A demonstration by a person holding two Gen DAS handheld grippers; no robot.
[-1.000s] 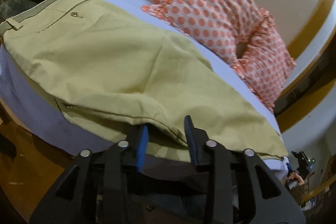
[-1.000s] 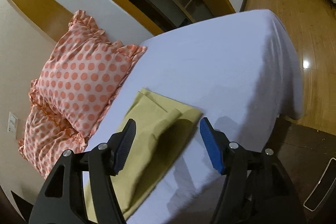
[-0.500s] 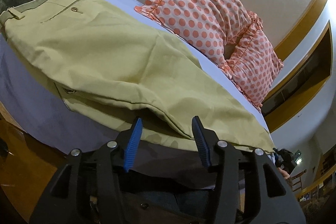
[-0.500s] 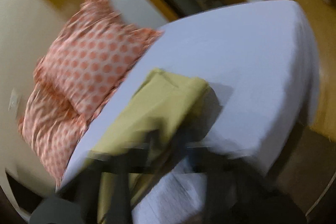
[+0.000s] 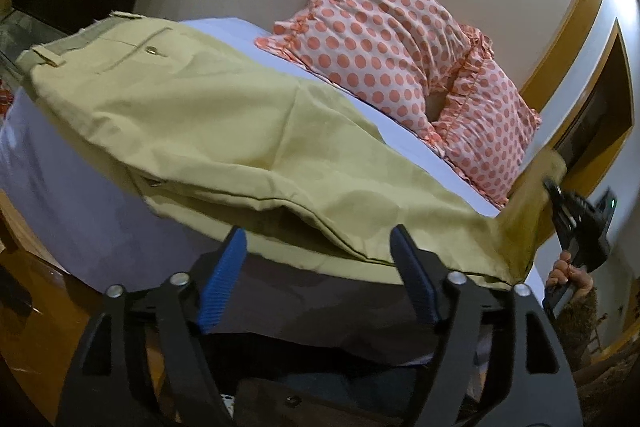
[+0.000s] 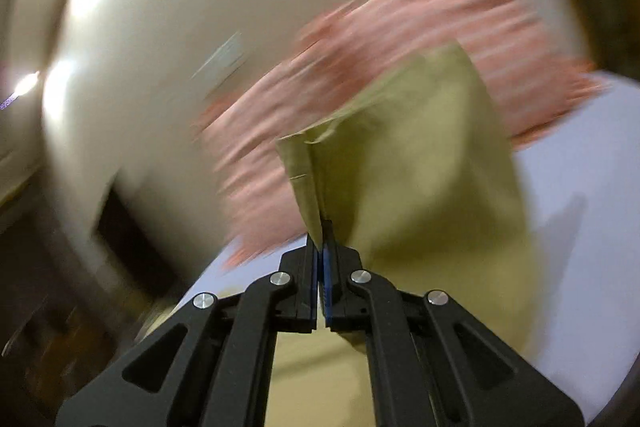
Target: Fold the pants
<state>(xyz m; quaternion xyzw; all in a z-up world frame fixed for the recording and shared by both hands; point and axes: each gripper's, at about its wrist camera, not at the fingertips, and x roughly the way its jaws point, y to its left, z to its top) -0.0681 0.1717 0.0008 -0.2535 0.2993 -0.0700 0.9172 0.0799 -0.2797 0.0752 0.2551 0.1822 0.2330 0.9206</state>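
Right wrist view is motion-blurred; the right gripper, lower centre, is clamped on the hem of the khaki pants, pillows smeared behind. In the left wrist view, the left gripper gapes wide at frame bottom below pants spread across the bed.

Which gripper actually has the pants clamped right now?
The right gripper: its jaws are shut on the hem end of the khaki pants, lifting it off the bed. The left gripper is open, its blue pads spread at the pants' near edge.
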